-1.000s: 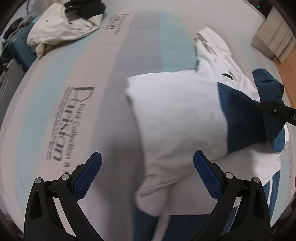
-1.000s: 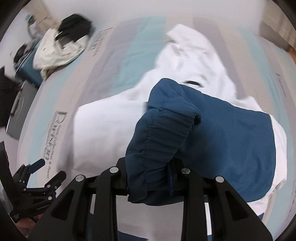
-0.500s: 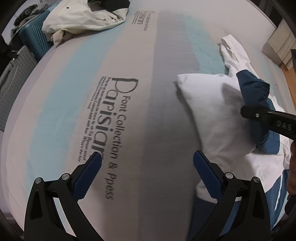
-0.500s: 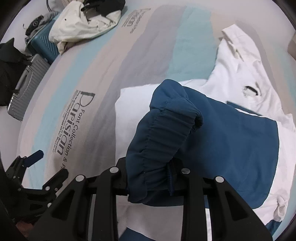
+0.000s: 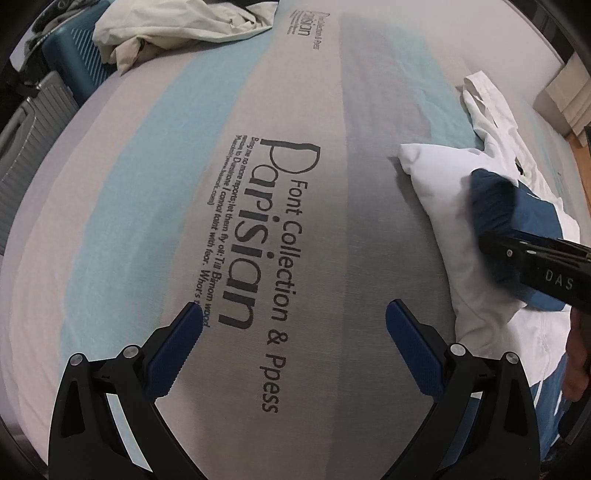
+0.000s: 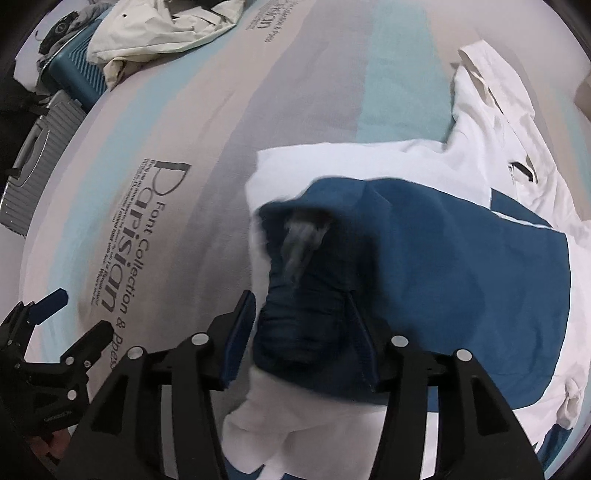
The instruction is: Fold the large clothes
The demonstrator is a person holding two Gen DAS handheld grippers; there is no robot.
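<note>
A white and navy jacket (image 6: 369,158) lies on the striped bed sheet (image 5: 147,184), its navy sleeve (image 6: 461,258) folded across the white body. The sleeve's gathered cuff (image 6: 295,321) sits blurred between the jaws of my right gripper (image 6: 299,301). Those jaws are opening and no longer clamp the cuff. In the left wrist view the cuff (image 5: 495,199) shows at the right, above the right gripper's black finger (image 5: 517,253). My left gripper (image 5: 294,314) stands open over the printed lettering, left of the jacket, with nothing between its fingers.
A cream garment (image 5: 177,29) is heaped at the bed's far left corner. A teal suitcase (image 5: 74,55) and a grey one (image 5: 26,147) stand beside that edge. A person's hand (image 5: 578,354) shows at the right. Bare sheet spreads left of the jacket.
My left gripper has moved left, off the jacket and over the printed sheet. My right gripper carried the navy cuff across the white body, sank, and its jaws have parted from the cuff.
</note>
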